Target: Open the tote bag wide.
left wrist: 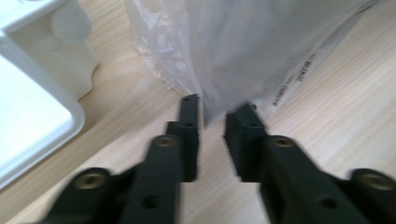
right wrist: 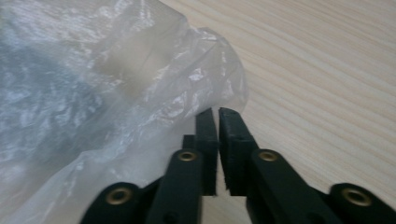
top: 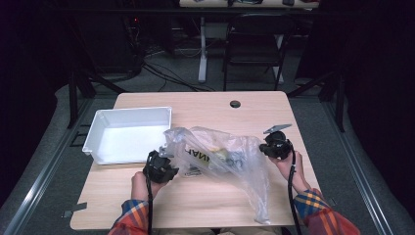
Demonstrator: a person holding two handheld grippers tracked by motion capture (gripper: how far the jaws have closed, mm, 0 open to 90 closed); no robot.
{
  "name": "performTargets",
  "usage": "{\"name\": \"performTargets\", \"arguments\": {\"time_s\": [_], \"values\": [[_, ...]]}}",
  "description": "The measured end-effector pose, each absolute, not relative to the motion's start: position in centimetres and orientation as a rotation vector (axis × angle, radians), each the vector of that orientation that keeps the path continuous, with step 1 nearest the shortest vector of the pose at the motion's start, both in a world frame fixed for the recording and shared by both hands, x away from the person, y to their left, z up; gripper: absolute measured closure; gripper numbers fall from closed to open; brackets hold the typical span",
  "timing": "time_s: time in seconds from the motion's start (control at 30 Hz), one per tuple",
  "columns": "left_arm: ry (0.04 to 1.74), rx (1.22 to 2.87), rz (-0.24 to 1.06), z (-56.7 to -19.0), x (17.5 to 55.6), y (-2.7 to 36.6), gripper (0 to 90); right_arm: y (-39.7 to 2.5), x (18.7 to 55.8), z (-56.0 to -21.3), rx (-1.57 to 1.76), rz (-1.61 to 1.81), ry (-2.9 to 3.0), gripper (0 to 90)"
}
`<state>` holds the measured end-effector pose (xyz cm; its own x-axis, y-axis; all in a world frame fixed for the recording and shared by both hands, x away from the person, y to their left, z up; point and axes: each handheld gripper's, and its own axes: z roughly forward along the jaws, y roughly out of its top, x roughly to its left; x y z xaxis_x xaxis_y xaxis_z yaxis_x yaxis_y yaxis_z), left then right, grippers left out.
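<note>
Both black two-jaw grippers are pinching the crumpled clear plastic bag (top: 222, 156): left gripper (left wrist: 215, 114) beside the white rectangular plastic tray (top: 100, 128), right gripper (right wrist: 214, 112) opposite, jaws nearly closed.

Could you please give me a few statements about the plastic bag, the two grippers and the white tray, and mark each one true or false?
1. The clear plastic bag lies on the wooden table. True.
2. The bag sits inside the white tray. False: it lies beside the tray.
3. The left gripper has bag film between its jaws. True.
4. The right gripper is wide open. False: its jaws are nearly together at the bag's edge.
5. The tray holds bottles. False: nothing shows in it.
</note>
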<state>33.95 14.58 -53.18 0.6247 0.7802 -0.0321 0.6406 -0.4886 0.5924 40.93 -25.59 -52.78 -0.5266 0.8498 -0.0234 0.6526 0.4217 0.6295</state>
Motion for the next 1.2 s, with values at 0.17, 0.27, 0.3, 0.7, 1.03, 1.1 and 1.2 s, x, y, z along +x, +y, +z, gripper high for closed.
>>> {"name": "performTargets", "arguments": {"time_s": [0.17, 0.27, 0.3, 0.7, 1.03, 1.1, 1.2], "values": [[1.099, 2.188, 0.369, -51.5, 32.4, 14.8, 51.0, -25.8, 39.4, -50.7, 1.257, 0.902, 2.372, 52.9], [1.068, 2.165, 0.429, -50.8, 31.8, 14.4, 44.4, -26.0, 38.2, -49.6, 1.247, 0.987, 2.409, 39.0], [1.061, 2.154, 0.448, -50.7, 31.7, 14.2, 43.7, -26.0, 37.7, -49.3, 1.242, 1.021, 2.435, 35.8], [1.015, 2.180, 0.532, -52.0, 32.6, 12.5, 85.3, -23.4, 37.0, -51.5, 1.212, 0.865, 2.571, 84.5], [1.086, 2.226, 0.485, -53.3, 34.1, 13.2, 89.8, -24.8, 40.3, -51.6, 1.270, 0.934, 2.375, 90.0], [1.101, 2.225, 0.472, -53.4, 34.2, 13.3, 89.8, -24.9, 40.5, -51.8, 1.274, 0.921, 2.363, 90.0], [1.141, 2.238, 0.452, -53.9, 34.5, 14.1, 89.8, -25.4, 41.2, -52.5, 1.303, 0.879, 2.328, 90.0]]}}
